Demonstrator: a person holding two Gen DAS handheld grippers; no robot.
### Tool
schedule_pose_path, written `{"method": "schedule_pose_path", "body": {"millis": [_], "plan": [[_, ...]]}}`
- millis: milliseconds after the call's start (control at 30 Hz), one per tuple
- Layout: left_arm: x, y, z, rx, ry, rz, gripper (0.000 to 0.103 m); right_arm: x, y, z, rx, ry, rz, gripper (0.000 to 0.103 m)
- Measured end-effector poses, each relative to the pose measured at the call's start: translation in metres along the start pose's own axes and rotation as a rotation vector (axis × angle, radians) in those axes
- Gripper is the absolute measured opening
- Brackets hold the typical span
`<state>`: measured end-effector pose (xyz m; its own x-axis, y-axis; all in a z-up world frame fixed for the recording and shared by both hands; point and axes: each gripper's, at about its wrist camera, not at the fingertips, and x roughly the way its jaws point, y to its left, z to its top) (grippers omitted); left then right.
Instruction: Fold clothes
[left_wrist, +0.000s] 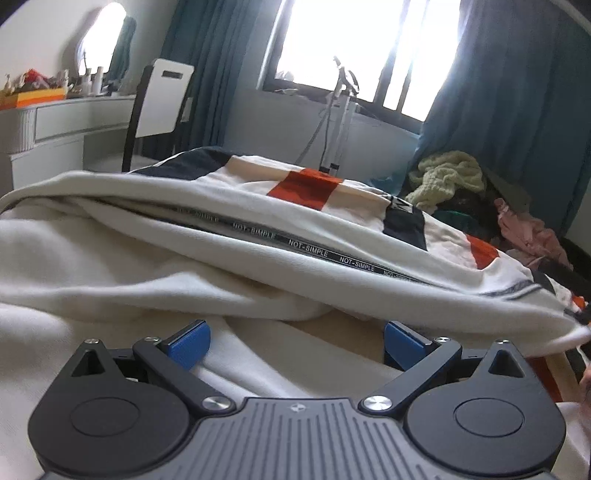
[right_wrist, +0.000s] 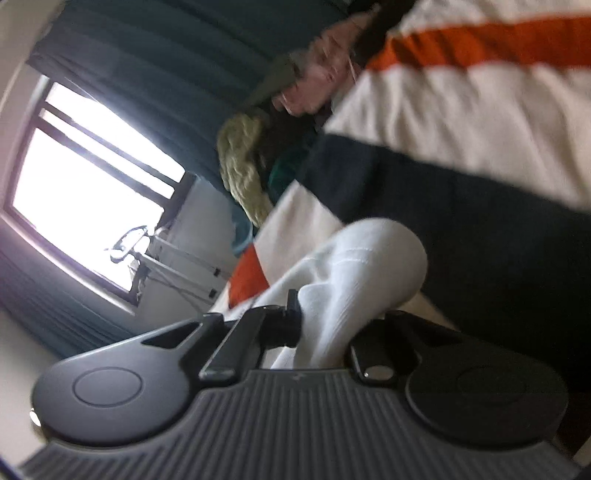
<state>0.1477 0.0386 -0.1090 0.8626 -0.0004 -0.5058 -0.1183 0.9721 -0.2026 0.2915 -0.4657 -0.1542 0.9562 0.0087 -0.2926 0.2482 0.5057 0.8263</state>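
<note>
While the right hand-held gripper (right_wrist: 325, 325) pinches a rolled white bunch of the cream garment (left_wrist: 155, 251), the left hand-held gripper (left_wrist: 295, 343) sits with its blue pads (left_wrist: 190, 345) spread wide, fabric lying between and under them but nothing clamped. Garment is spread over the striped bed cover (left_wrist: 306, 190) on the bed, directly ahead of the left unit; its printed "NOT-SIMPLE" tape (left_wrist: 306, 251) and the fold edge along it run from upper left to lower right across the left view, so the long axis lies crosswise to the left fingers, not along them. Right end of that edge trails off toward the lower right of the left view, which I judge is where the right unit has hold. Right camera is rolled hard over, window sideways and frame blurred, so that wrist looks tilted and in motion, cloth hanging from it. Left unit is level, low, close to the cloth, nearer the garment's body. Heap of other clothes (left_wrist: 454, 181) sits well apart at the far side. How many folds are in, can't tell; either a lift to lay over or a reposition fits.
</note>
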Motion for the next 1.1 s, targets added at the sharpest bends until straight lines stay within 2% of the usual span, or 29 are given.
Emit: {"method": "schedule_pose_path", "body": {"millis": [100,200,333,400,500,600,633,700,733,767,800,900,1000,1100], "plan": [[-0.002,-0.004,-0.001,0.023,-0.011,-0.011,0.101,-0.01,0.006,0.014,-0.036,-0.071,-0.009,0.007],[-0.004,-0.006,-0.001,0.027,-0.014,-0.024,0.101,-0.026,0.003,0.03,-0.072,-0.163,-0.063,0.007],[-0.009,-0.011,-0.002,0.051,-0.024,-0.062,0.101,-0.057,-0.007,0.049,-0.158,-0.31,-0.219,0.007],[-0.014,-0.017,-0.003,0.086,-0.044,-0.074,0.101,-0.072,-0.021,0.055,-0.158,-0.332,-0.301,0.007],[-0.016,-0.024,-0.006,0.127,-0.05,-0.074,0.102,-0.08,-0.039,0.053,-0.245,-0.24,-0.386,0.008],[-0.012,-0.026,-0.007,0.117,-0.026,-0.078,0.102,-0.089,-0.05,0.046,-0.338,-0.106,-0.408,0.011],[-0.012,-0.026,-0.007,0.118,-0.024,-0.081,0.102,-0.09,-0.05,0.046,-0.355,-0.075,-0.42,0.018],[-0.013,-0.026,-0.008,0.131,-0.025,-0.078,0.102,-0.092,-0.046,0.043,-0.377,-0.025,-0.437,0.038],[-0.014,-0.027,-0.01,0.143,-0.027,-0.074,0.102,-0.095,-0.043,0.041,-0.385,-0.006,-0.441,0.061],[-0.015,-0.028,-0.011,0.154,-0.028,-0.069,0.102,-0.103,-0.036,0.032,-0.409,-0.001,-0.431,0.077],[-0.016,-0.028,-0.012,0.162,-0.028,-0.065,0.102,-0.112,-0.029,0.022,-0.436,0.005,-0.423,0.081],[-0.022,-0.029,-0.014,0.186,-0.028,-0.063,0.102,-0.134,-0.001,-0.006,-0.577,0.068,-0.426,0.08],[-0.031,-0.029,-0.015,0.203,-0.027,-0.068,0.102,-0.168,0.031,-0.031,-0.642,0.116,-0.402,0.081],[-0.039,-0.022,-0.01,0.2,-0.022,-0.051,0.102,-0.202,0.054,-0.054,-0.648,0.133,-0.349,0.081]]}}
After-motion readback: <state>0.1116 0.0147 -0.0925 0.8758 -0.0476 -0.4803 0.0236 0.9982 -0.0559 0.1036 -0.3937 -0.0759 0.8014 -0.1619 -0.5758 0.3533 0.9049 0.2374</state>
